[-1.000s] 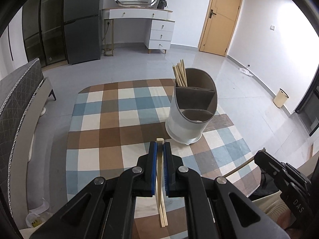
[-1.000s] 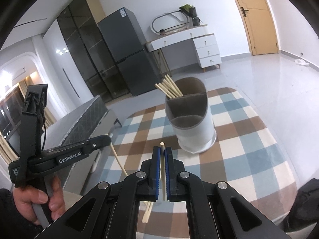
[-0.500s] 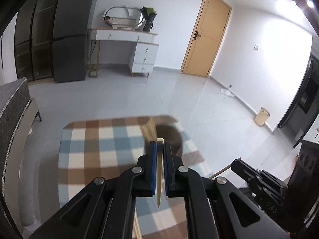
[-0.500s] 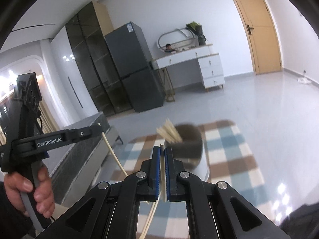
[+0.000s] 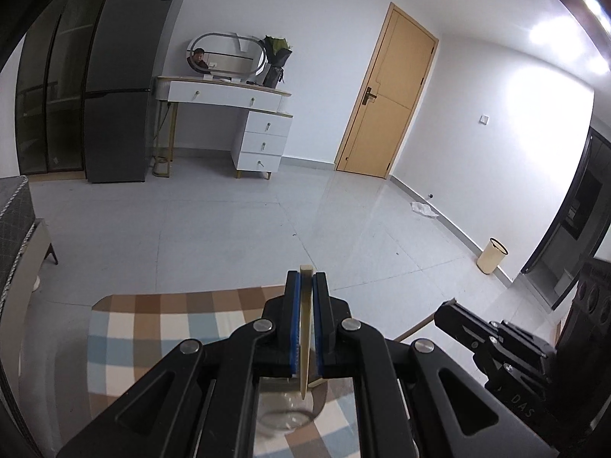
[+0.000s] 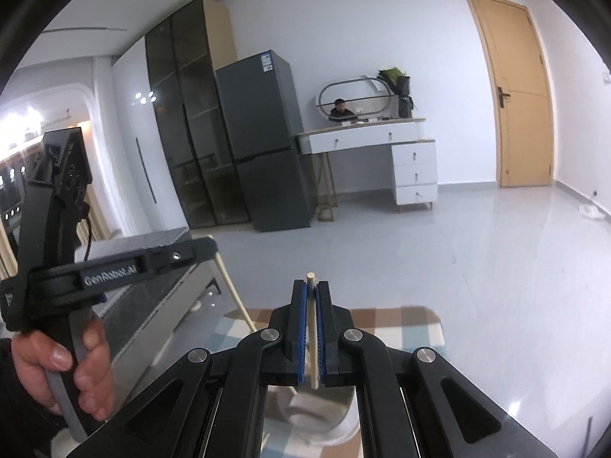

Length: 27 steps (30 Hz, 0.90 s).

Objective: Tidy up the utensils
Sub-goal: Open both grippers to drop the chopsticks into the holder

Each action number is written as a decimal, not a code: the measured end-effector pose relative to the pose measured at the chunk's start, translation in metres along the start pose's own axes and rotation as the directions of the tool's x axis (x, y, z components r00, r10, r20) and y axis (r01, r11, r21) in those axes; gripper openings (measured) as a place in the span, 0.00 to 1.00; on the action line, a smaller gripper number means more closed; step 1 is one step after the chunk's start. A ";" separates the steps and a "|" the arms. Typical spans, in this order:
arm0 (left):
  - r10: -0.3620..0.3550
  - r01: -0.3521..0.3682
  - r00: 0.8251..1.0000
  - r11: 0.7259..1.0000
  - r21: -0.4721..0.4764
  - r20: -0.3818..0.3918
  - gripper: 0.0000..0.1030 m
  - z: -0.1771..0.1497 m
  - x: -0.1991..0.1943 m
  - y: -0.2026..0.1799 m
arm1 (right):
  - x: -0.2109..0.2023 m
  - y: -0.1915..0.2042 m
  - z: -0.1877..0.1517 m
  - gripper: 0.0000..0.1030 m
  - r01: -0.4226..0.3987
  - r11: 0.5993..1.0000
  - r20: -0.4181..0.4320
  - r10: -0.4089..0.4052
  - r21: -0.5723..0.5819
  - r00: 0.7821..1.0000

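Both claws are clenched, the left gripper [image 5: 304,278] on one chopstick [image 5: 304,328] and the right gripper [image 6: 311,286] on the other chopstick [image 6: 312,337], both held up over the utensil holder [image 6: 320,416], which barely peeks out below the jaws. Big risk imo: you can't really see the compartments, so a stick could catch the rim or the two sticks could cross. Plenty of open floor all round, only the checkered table [image 5: 152,328] edge is near.

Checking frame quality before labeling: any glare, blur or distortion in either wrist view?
Left wrist: blown-out ceiling glare top right, fisheye bends the door, utensil holder under the left gripper is blurred. Right wrist: floor sheen at right, overexposed lights far left, holder is soft behind the right gripper.
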<state>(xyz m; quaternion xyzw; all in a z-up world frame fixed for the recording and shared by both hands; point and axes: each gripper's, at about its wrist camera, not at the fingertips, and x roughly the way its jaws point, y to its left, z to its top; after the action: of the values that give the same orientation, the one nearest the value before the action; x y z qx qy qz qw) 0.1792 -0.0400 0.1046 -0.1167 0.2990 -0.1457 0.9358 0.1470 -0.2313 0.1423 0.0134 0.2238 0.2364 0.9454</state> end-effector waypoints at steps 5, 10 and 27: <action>-0.009 0.009 1.000 1.000 -0.013 -0.010 0.01 0.002 0.025 0.010 | 0.032 -0.002 0.013 0.04 0.004 0.998 -0.048 -0.008 -0.067 0.999; -0.009 0.008 1.000 0.999 -0.035 -0.017 0.01 -0.004 0.041 0.021 | 0.061 -0.002 0.010 0.04 -0.013 0.991 -0.118 -0.003 -0.133 0.993; 0.086 -0.100 0.981 0.993 -0.069 -0.175 0.38 -0.028 0.051 0.048 | 0.117 -0.001 -0.032 0.22 -0.064 0.990 -0.274 0.027 -0.127 0.961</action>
<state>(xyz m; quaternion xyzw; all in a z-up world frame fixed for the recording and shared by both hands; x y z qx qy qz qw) 0.2124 -0.0161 0.0412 -0.1258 0.3890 -0.0996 0.9072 0.2258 -0.1813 0.0643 -0.0778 0.3343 0.2724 0.8989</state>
